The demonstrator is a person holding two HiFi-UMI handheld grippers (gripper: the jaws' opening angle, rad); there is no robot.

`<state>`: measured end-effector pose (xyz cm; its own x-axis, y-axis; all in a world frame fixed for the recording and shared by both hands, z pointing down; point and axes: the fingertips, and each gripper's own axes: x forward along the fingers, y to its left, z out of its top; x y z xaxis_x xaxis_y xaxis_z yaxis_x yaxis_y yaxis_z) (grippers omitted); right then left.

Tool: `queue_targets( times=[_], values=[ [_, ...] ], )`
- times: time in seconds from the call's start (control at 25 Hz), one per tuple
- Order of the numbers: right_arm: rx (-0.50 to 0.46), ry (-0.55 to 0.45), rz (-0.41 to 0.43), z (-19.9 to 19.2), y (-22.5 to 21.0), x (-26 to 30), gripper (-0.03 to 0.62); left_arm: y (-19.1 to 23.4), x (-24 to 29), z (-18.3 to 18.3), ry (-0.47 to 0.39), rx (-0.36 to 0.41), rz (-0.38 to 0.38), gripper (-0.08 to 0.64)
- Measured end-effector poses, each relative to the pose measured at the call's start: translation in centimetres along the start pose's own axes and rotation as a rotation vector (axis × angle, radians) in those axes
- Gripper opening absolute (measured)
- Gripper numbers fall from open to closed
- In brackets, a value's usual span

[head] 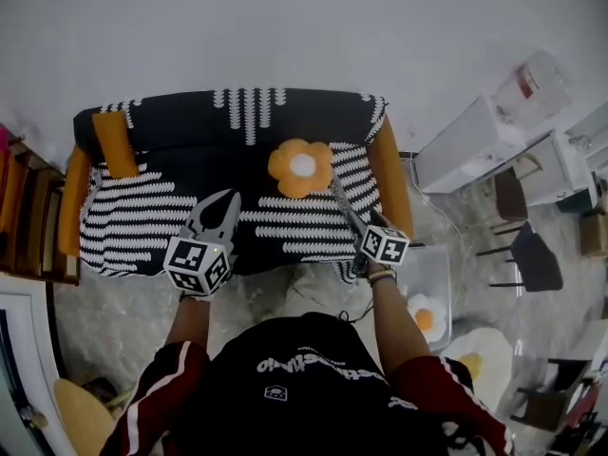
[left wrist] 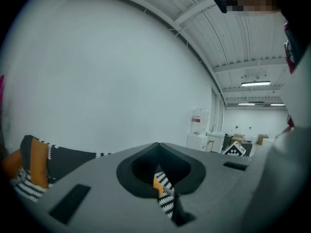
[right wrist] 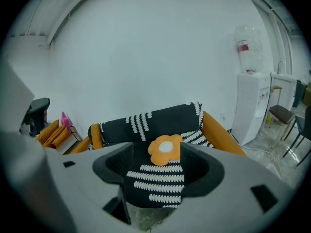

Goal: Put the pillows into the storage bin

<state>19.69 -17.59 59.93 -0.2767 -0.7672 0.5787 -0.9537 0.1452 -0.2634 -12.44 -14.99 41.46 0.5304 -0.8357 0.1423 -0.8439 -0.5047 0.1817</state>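
Note:
An orange flower-shaped pillow (head: 300, 166) with a white centre lies on the seat of a black-and-white patterned sofa (head: 171, 218), near the backrest. My right gripper (head: 341, 194) hovers over the seat's front right, just right of the pillow and apart from it, jaws open and empty. In the right gripper view the pillow (right wrist: 165, 148) shows ahead between the spread jaws of the right gripper (right wrist: 158, 174). My left gripper (head: 224, 205) hangs over the seat's front left, shut with nothing in it (left wrist: 163, 181). A clear storage bin (head: 439, 264) on the floor at the right holds a fried-egg pillow (head: 423, 313).
A second egg-shaped pillow (head: 484, 354) lies on the floor right of the bin. The sofa has orange arms (head: 390, 174) and an orange cushion (head: 115, 144) at its back left. A white cabinet (head: 470, 142), a water dispenser (right wrist: 252, 106) and dark chairs (head: 532, 255) stand at the right.

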Motion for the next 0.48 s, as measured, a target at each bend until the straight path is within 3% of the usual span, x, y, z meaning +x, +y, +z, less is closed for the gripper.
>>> queue_targets(
  times=[0.48],
  values=[
    [0.028, 0.152, 0.085, 1.2, -3.9, 14.2, 0.293, 2.4, 13.4, -2.4, 0.108, -0.007, 0.039, 0.005]
  ],
)
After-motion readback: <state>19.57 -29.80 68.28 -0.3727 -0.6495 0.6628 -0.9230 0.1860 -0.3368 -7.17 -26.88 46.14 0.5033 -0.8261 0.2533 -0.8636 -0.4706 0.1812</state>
